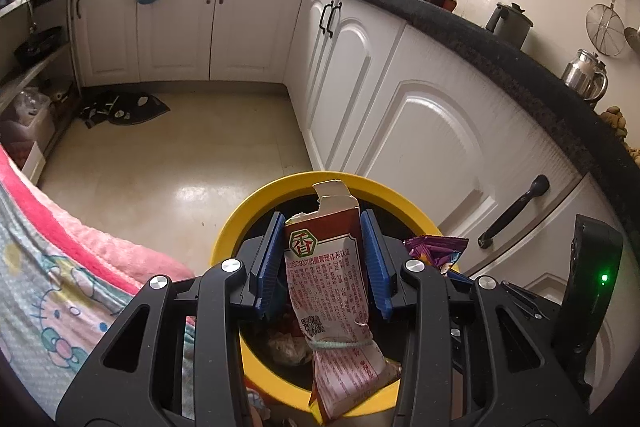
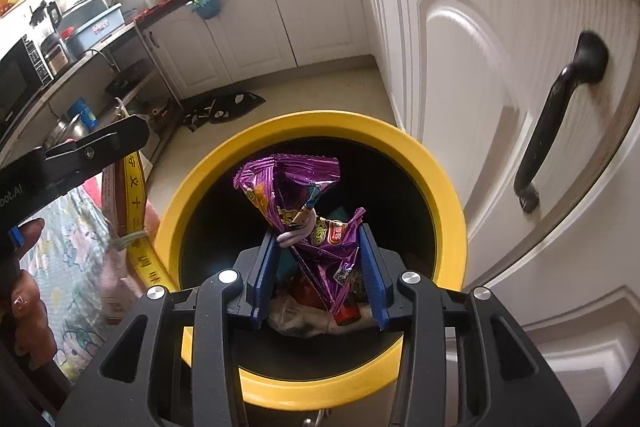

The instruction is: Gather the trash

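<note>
Yellow-rimmed round trash bin [image 2: 448,195] sits beneath both: the left gripper [image 1: 322,251] clamps a red-and-white printed paper packet [image 1: 324,259], the right gripper [image 2: 318,267] clamps a crinkled purple foil snack bag [image 2: 296,195].

Each black claw [image 1: 323,259] has blue ribbed pads [image 2: 370,269], silver screws and triangular cut-outs.

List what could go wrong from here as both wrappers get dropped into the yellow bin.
1. The red-and-white packet in the left gripper is long; its tail reaches the near rim of the yellow bin, so it may catch there or tip outside.
2. The purple snack bag in the right gripper is light and crinkled; it may cling to a pad rather than fall.
3. The two grippers sit close over one opening and could bump.
</note>
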Demonstrator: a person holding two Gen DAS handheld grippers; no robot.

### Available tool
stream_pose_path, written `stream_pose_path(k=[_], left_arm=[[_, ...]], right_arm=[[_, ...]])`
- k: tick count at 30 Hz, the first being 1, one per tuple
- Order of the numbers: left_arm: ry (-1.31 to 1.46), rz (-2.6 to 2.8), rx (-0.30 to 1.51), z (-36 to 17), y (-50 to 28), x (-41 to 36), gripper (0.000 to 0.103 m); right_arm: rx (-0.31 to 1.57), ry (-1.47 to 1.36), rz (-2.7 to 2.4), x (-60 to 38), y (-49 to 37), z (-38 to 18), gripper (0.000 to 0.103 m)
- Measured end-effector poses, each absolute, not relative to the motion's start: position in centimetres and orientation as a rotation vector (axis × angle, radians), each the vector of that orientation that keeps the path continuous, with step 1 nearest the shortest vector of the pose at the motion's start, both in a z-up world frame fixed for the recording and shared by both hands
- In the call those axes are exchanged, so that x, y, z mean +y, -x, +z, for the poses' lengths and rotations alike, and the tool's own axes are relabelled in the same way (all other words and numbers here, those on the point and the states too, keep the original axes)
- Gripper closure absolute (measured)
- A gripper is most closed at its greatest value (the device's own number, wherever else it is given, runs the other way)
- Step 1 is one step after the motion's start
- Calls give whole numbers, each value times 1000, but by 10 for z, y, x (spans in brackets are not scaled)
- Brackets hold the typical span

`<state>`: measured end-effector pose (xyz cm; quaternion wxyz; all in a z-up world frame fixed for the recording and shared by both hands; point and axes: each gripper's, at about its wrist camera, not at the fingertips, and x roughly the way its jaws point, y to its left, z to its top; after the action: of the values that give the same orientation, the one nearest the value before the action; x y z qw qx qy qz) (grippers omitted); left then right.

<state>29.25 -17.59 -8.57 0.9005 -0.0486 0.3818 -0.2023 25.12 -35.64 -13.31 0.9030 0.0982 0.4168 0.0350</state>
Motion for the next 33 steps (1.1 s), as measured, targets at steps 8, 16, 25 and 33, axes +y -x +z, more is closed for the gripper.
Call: stream_pose_path(k=[8,16,25,33], left_arm=[[119,-408,819,-93,-299,-172,74],[108,-371,812,-83,-289,-153,51],[91,-308,756,-53,-261,-118,17],[89,-269,709,-28,-231,-87,11]], right_arm=[[870,-203,44,-360,-253,-136,53],[842,-214,23,-364,-246,-126,35],[748,-187,1,-348,-227,-87,17],[675,-160,10,-328,-199,-54,11]])
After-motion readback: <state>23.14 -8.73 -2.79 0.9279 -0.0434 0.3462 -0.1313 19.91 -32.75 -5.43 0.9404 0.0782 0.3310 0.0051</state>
